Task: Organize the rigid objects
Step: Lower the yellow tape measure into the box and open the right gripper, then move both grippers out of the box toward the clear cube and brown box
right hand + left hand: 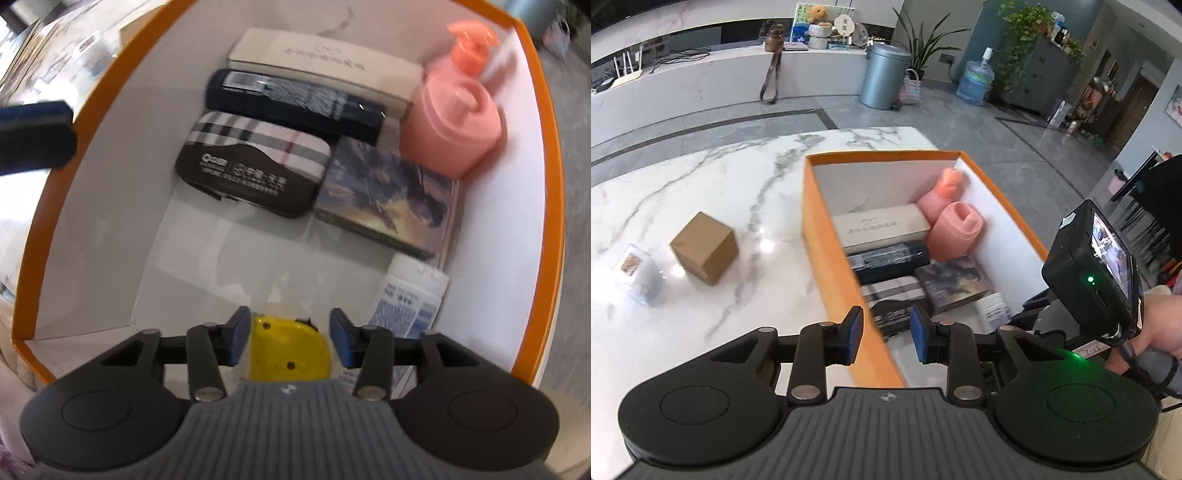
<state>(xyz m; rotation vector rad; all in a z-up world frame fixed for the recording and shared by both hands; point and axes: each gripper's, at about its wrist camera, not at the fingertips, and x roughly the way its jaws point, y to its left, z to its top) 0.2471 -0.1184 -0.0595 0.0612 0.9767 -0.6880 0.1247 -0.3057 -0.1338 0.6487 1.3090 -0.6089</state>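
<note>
An orange box (820,236) with white inner walls stands on the marble table (720,177). Inside lie a beige long box (879,223), a dark tube (890,258), a plaid case (255,162), a picture-printed box (384,195), a white bottle (410,295) and two pink bottles (452,133). My right gripper (290,339) points down into the box (550,147), shut on a yellow plastic object (288,350) that fills the gap between its blue pads. My left gripper (886,336) hangs open and empty over the box's near left wall.
A brown cardboard cube (703,247) and a small clear box (639,273) sit on the table left of the orange box. A hand (1156,325) holds the right gripper's body (1097,266) at the right. Beyond the table are floor, a bin and a counter.
</note>
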